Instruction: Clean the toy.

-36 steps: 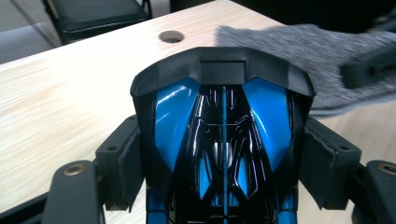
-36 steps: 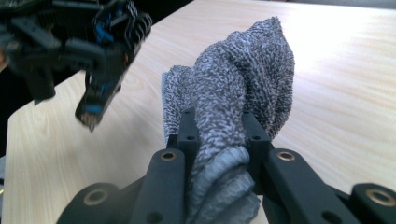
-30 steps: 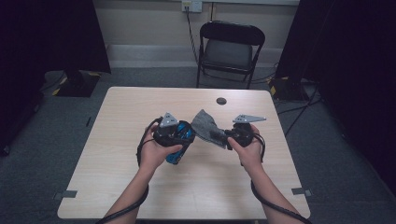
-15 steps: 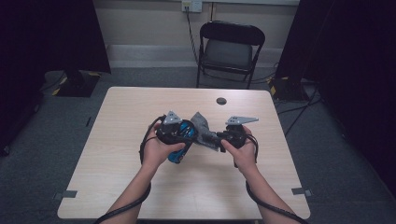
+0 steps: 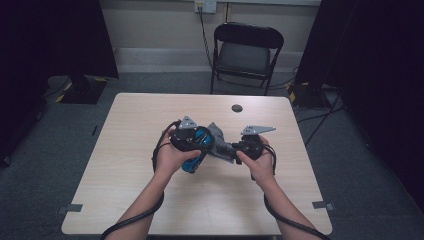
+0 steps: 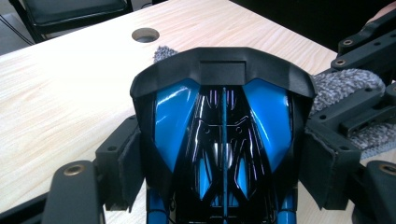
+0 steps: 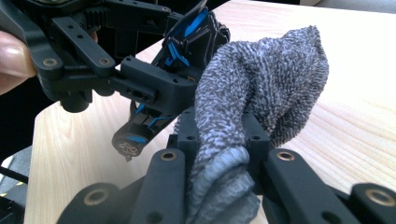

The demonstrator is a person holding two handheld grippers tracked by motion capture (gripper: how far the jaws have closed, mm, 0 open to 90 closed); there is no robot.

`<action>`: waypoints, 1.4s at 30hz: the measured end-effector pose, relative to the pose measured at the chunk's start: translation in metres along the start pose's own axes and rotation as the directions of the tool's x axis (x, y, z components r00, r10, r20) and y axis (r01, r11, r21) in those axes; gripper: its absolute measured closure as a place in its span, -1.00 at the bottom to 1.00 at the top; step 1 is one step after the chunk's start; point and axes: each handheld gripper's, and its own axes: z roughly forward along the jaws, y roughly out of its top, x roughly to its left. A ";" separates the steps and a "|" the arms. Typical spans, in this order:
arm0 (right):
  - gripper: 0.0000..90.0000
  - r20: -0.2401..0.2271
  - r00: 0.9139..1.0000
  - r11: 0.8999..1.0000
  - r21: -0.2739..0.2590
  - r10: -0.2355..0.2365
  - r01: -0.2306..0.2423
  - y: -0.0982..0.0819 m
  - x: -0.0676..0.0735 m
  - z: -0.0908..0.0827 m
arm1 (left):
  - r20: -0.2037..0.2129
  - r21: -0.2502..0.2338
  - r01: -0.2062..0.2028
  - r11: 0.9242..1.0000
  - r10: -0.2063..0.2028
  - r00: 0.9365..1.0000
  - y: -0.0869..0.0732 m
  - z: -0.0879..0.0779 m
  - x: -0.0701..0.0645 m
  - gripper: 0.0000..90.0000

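**Wiping the blue item — cloth at contact**

Your left gripper clamps the blue-black item above the table; your right gripper pinches the grey cloth — now rub it across the shell, keep both grips firm.

The right gripper is closing in on the left gripper above the table, so the gap seen between the two hands a moment ago is shrinking. The grey cloth pinched in the right gripper's jaws is being carried along and is now lying against the blue-and-black object clamped by the left gripper, where earlier it was hanging apart from it. The left hand is drifting slightly toward the table's middle.
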 end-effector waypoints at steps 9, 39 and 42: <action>0.66 -0.007 1.000 1.000 0.011 -0.006 0.006 -0.001 0.001 0.003 | -0.012 0.001 0.006 1.000 -0.006 1.000 0.005 0.000 0.001 -0.43; 0.66 0.020 0.998 0.999 0.013 -0.051 0.051 0.005 -0.001 -0.002 | 0.000 0.007 0.016 1.000 -0.016 1.000 0.016 0.001 -0.001 -0.43; 0.66 0.015 0.999 0.999 0.013 -0.052 0.051 0.004 0.000 -0.001 | 0.005 0.014 0.022 1.000 -0.022 1.000 0.016 0.003 0.001 -0.43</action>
